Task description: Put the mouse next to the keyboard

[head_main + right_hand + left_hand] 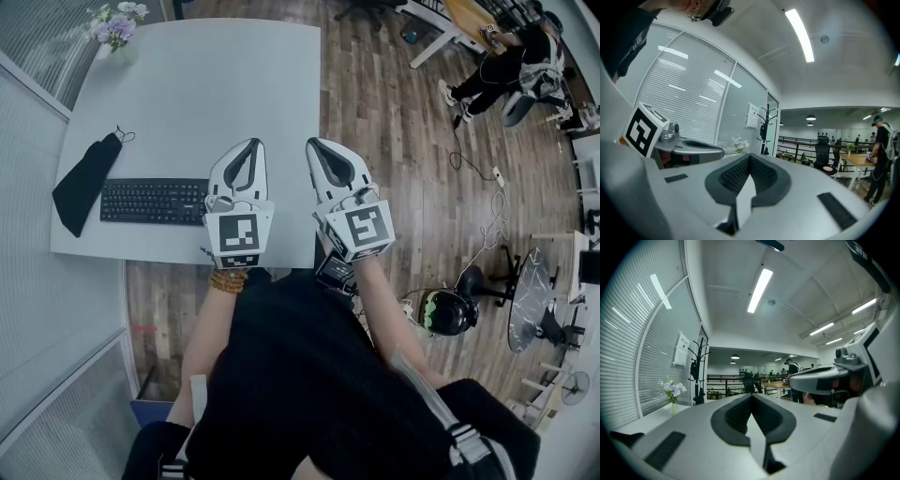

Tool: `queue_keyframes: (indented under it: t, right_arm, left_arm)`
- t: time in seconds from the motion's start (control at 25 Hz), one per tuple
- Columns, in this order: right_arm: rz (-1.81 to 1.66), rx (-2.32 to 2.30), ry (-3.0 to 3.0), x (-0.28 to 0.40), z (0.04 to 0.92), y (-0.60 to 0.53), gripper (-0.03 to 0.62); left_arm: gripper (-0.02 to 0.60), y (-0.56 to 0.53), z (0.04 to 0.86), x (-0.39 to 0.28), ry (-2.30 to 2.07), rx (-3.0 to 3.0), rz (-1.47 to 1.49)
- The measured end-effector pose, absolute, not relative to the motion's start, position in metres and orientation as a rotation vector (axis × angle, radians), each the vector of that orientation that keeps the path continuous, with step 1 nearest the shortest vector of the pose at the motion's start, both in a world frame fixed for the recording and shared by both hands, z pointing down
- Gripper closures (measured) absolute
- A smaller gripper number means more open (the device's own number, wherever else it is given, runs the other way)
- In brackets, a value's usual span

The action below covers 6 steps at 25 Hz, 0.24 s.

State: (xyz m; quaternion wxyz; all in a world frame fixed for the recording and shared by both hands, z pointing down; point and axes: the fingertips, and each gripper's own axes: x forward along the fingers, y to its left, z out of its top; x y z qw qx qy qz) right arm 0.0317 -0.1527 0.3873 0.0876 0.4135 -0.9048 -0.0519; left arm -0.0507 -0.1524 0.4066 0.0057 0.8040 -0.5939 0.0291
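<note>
A black keyboard lies near the front left of the white table. Left of it is a black cloth pouch with a cord. I see no mouse in any view. My left gripper hovers over the table's front right part, just right of the keyboard, its jaws shut with nothing between them. My right gripper is beside it at the table's right edge, also shut and empty. In the left gripper view the shut jaws point level across the room; the right gripper view shows the same.
A vase of flowers stands at the table's far left corner. Right of the table is wooden floor with cables, a dark helmet-like object and a seated person far off. A coat rack stands by the glass wall.
</note>
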Motion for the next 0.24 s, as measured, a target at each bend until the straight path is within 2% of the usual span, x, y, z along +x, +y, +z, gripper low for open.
queue_keyframes:
  t: [0.24]
  right_arm:
    - [-0.148,1.225,-2.709,0.0354,0.3816,-0.1474,0.597]
  left_arm:
    - [0.571,-0.1477,0.4043,-0.0477,-1.861,2.516,0.088]
